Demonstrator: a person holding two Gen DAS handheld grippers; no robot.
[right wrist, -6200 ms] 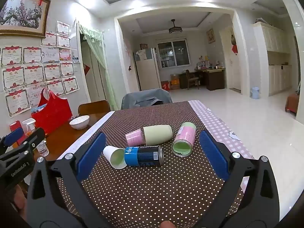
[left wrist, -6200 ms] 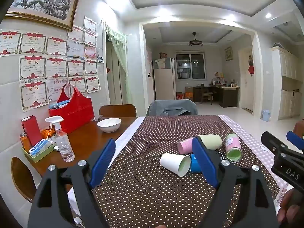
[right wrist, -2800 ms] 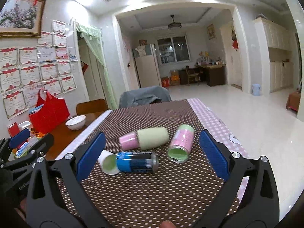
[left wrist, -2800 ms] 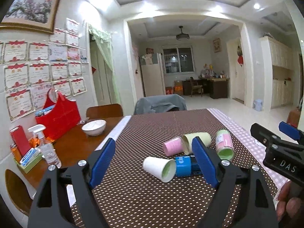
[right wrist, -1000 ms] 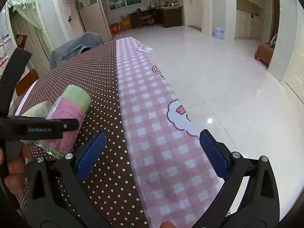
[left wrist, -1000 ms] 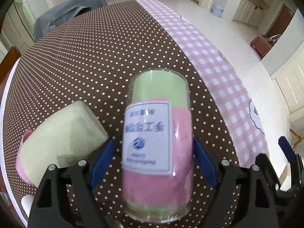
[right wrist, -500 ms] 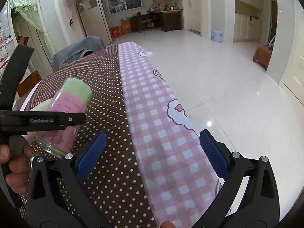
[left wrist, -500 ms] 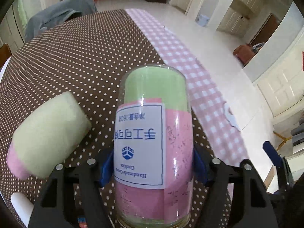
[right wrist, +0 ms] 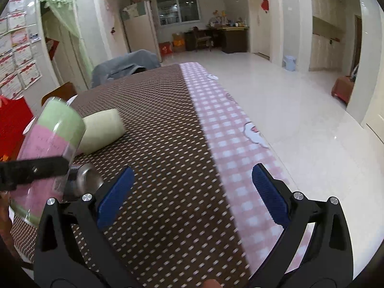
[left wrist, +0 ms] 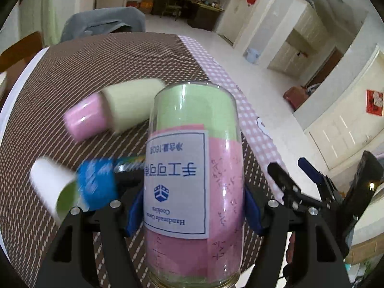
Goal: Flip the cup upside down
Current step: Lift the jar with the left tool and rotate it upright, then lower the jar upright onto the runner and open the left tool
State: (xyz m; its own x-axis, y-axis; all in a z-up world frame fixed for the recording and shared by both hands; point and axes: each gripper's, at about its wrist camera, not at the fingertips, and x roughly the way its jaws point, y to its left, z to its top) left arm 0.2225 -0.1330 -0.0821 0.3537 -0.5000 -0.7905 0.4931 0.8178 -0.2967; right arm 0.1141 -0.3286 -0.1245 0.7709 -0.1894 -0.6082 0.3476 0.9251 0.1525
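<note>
A: What does the left gripper (left wrist: 193,206) have?

B: Its blue pads are clamped on both sides of the clear cup (left wrist: 194,180). The cup is held off the brown dotted tablecloth (left wrist: 100,55), its closed end pointing away from the camera and its rim nearest the lens. It is lined with green paper at the far end and pink below, and its white label reads upside down.

A: And the right gripper (right wrist: 192,193)?

B: Spread wide with nothing between the fingers, over the tablecloth beside the cup.

A: What else lies near the cup?

B: To its left, a pale yellow-green cup (left wrist: 130,103) on its side with a pink cup (left wrist: 85,120) nested in its mouth. Nearer the camera, a white paper cup (left wrist: 54,188) with a green inside lies touching a blue can (left wrist: 97,182), also on its side. All are blurred.

A: The room?

B: A pink checked cloth (right wrist: 230,129) edges the table to the cup's right. Beyond it, a chair draped in grey (right wrist: 124,68), glossy white floor, a fridge (right wrist: 138,30) and a window.
</note>
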